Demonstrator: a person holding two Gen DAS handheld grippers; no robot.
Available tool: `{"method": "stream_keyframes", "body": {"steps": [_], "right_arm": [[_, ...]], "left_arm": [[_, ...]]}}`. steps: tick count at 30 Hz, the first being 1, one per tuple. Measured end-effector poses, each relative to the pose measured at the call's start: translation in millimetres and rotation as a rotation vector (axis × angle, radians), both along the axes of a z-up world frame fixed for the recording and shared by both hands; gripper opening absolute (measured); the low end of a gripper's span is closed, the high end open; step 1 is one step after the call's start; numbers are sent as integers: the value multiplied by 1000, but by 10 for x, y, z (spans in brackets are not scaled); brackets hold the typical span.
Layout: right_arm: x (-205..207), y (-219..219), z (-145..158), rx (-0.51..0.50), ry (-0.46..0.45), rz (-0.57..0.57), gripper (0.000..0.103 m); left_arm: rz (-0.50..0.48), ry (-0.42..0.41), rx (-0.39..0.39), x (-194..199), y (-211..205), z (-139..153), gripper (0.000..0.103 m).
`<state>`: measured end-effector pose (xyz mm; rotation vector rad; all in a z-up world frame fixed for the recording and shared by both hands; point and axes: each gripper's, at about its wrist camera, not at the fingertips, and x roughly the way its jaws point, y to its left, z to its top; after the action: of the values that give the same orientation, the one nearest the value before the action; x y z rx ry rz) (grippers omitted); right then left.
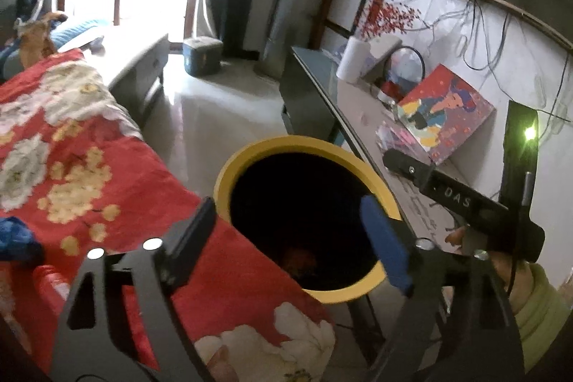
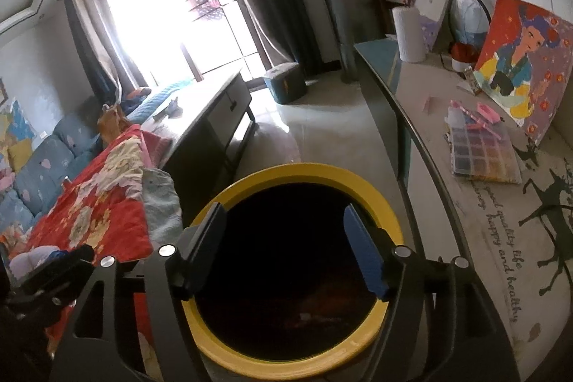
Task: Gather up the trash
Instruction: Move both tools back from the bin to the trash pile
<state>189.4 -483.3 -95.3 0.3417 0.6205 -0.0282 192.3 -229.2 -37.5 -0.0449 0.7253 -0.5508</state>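
Hovering over the yellow-rimmed trash bin (image 2: pixel 286 274), the right gripper (image 2: pixel 286 253) has its fingers wide apart with nothing between them, so anything let go would fall straight into the dark mouth below. The left gripper (image 1: pixel 297 242) also stands open and empty above the same bin (image 1: pixel 304 221), beside the red floral blanket (image 1: pixel 107 167). Beyond the fingers, to their right, the counter (image 2: pixel 483 210) carries a bead box (image 2: pixel 483 149) and a painting (image 2: pixel 519 67).

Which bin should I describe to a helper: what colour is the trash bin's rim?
Yellow rim, dark inside; clearest in the right wrist view.
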Motion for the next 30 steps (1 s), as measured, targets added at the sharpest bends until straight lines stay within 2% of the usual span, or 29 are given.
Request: {"method": "stream_keyframes", "body": {"steps": [4, 18, 30], "right_arm": [[-60, 124, 89, -21, -31, 13, 74], [-241, 724, 405, -39, -114, 138, 84], [-338, 1242, 553, -45, -140, 260, 86]], "left_arm": [[43, -24, -8, -53, 150, 79, 92], [165, -98, -36, -294, 670, 310, 92], [268, -160, -58, -494, 1143, 508, 92]]}}
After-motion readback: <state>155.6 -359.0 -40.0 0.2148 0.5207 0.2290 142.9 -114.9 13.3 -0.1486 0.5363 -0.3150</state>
